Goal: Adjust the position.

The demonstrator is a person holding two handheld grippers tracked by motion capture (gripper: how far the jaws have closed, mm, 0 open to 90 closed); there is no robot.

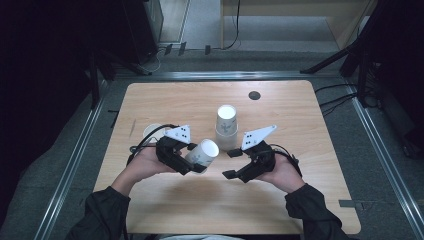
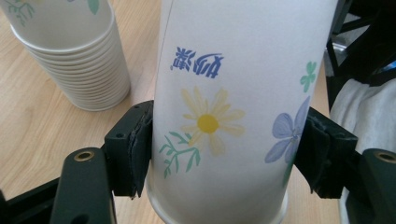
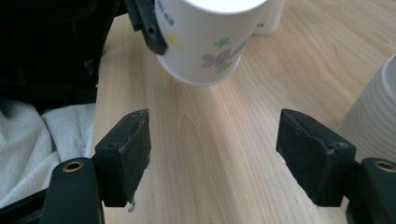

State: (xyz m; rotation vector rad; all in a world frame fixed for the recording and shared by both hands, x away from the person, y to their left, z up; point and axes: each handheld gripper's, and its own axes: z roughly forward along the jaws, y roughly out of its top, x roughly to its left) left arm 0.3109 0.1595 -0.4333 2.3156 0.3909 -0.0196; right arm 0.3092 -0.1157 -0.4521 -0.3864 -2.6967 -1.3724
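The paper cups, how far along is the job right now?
Done: one cup is off the stack, upside down, clamped in the left gripper. In hand: the right gripper stands open and empty beside it. Left: setting it down; another cup sits behind the left hand.

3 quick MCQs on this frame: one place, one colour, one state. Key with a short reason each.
1. Where is the stack of cups?
A. table centre B. on the floor C. near edge

2. Centre of the daisy on the held cup?
A. red B. yellow C. black

3. The right gripper is:
A. shut on a cup B. open, holding nothing C. shut on a cable

Key: 1 A, it stands mid-table beyond both grippers; 2 B, yellow disc among pale petals; 3 B, bare wood shows between its fingers, while the left gripper clamps the cup.
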